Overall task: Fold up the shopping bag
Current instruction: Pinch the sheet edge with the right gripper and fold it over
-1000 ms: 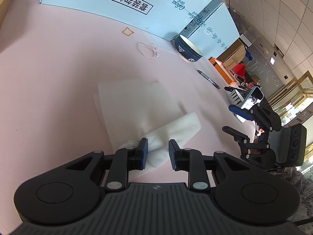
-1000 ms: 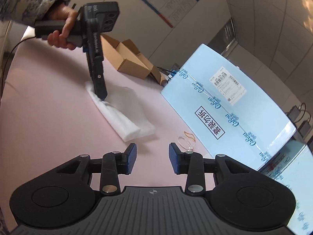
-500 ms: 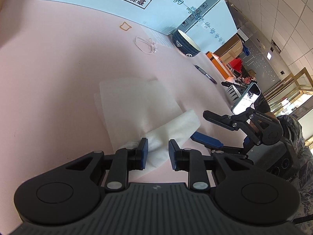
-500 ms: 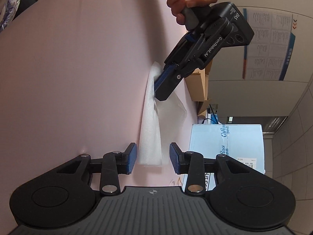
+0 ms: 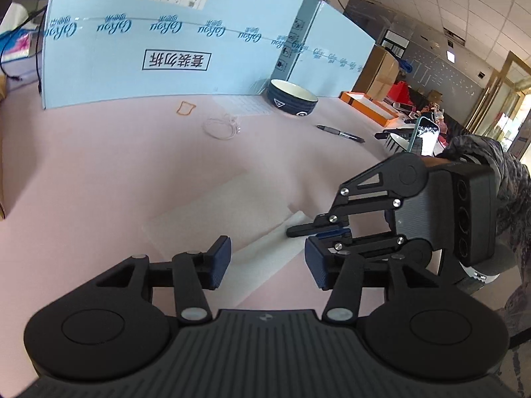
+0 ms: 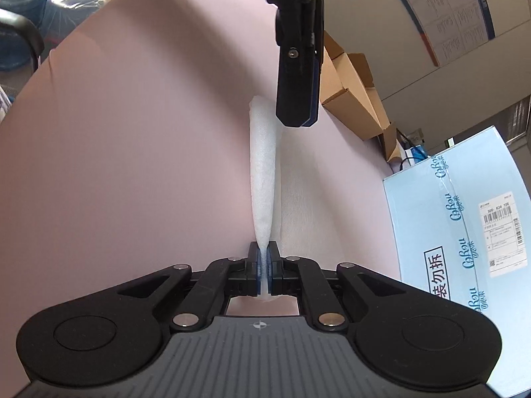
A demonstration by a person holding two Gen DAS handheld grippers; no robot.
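Right gripper first: clamped down tight now on the near end of the shopping bag, pads squeezing the white folded strip to a thin sliver. Big switch from a second ago, when it was just hanging half open off to the side with nothing in it.

Left gripper doing the opposite. Was pinching the other end of that same strip a moment back, now letting go, jaws opening and about halfway apart. Pads not touching anything as far as can be seen, with the strip just lying on the table below the gap. Seen from the right wrist, looks lifted a bit clear of the far end of the strip, though hard to be sure of the gap.

So basically a handover: one fold laid down, grip swapped from left to right. Probably means the next fold gets pulled from the right end, with the left free to pin or re-grab. Only a guess though.

Bag itself sitting flat out on the open middle of the pink surface, folded strip along its near side, well short of the far edge where the blue carton and the bowl stand.
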